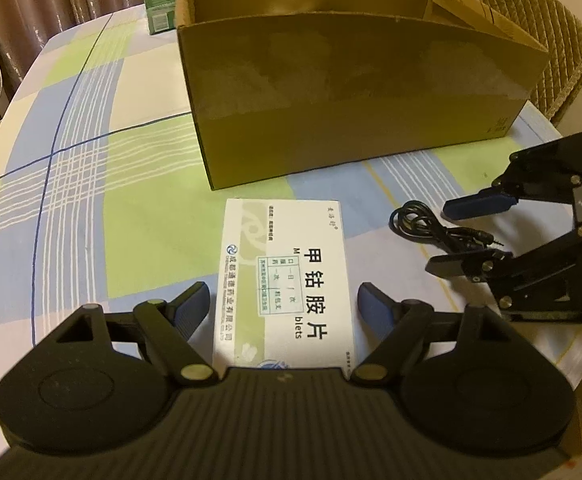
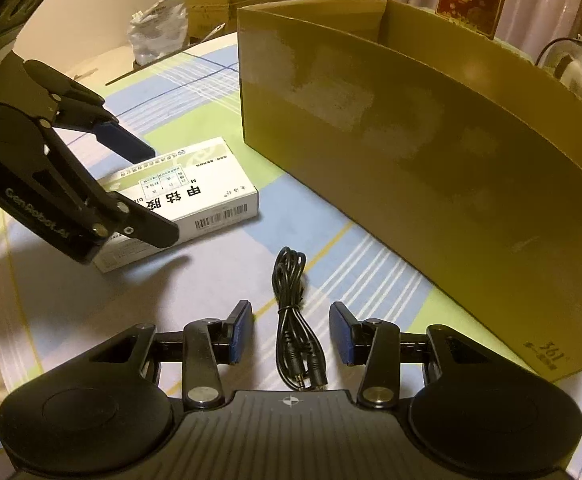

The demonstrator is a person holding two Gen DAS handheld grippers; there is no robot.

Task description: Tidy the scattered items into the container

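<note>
My left gripper [image 1: 283,304] stands with fingers spread, gripping nothing, astride the near end of the medicine box [image 1: 287,276]: light, stiff card, best pinched across its long sides; print reads "甲钴胺片". My right gripper [image 2: 290,334], fingers parted and empty, straddles the coiled audio cable [image 2: 293,312]: limp, slippery, best taken at the bundled middle. Beyond both on the desk [image 1: 91,184] stands the cardboard container [image 2: 431,152], marked "361".

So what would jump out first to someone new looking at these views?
The big open cardboard box fills the back of the checked tablecloth. In front of it lies a white medicine box between the open left gripper's fingers, not yet gripped. Beside it a coiled black cable lies between the right gripper's open fingers.
</note>
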